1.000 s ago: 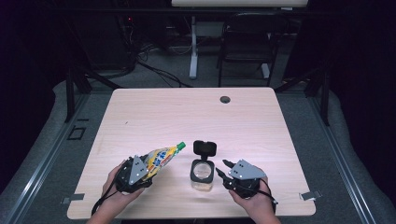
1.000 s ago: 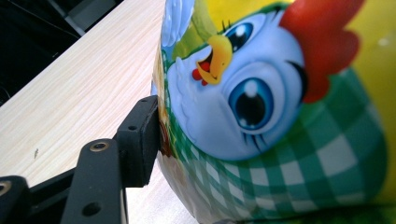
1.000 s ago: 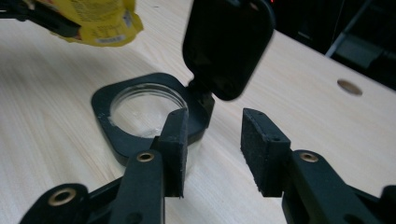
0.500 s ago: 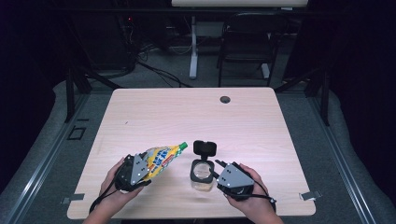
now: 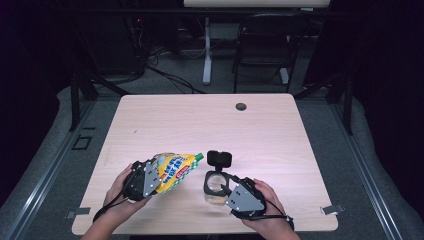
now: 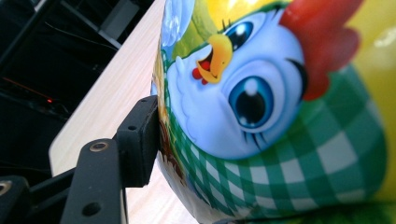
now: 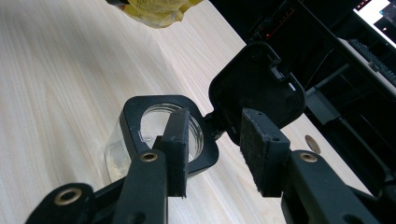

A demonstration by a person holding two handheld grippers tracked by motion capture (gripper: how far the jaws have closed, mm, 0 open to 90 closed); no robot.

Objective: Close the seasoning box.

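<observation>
Pouch (image 5: pixel 174 171) soft, crinkly, light: left tongs (image 5: pixel 150 177) clamp its body. Jar (image 5: pixel 216 185) glass, fragile, hinged lid (image 5: pixel 219 158) open; right tongs (image 7: pixel 212 140) released, astride rim

Both tongs are black: the left tongs (image 5: pixel 165 177) and right tongs (image 5: pixel 220 185) each carry a grey three-cornered plate, round screws in their arms, and a trailing black cable.

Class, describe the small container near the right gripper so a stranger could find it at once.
On the light wooden table, look at the near edge, just right of the yellow pouch. There stands a small clear jar with a black collar and a hinged black lid flipped open, unlike the colourful soft pouch.
</observation>
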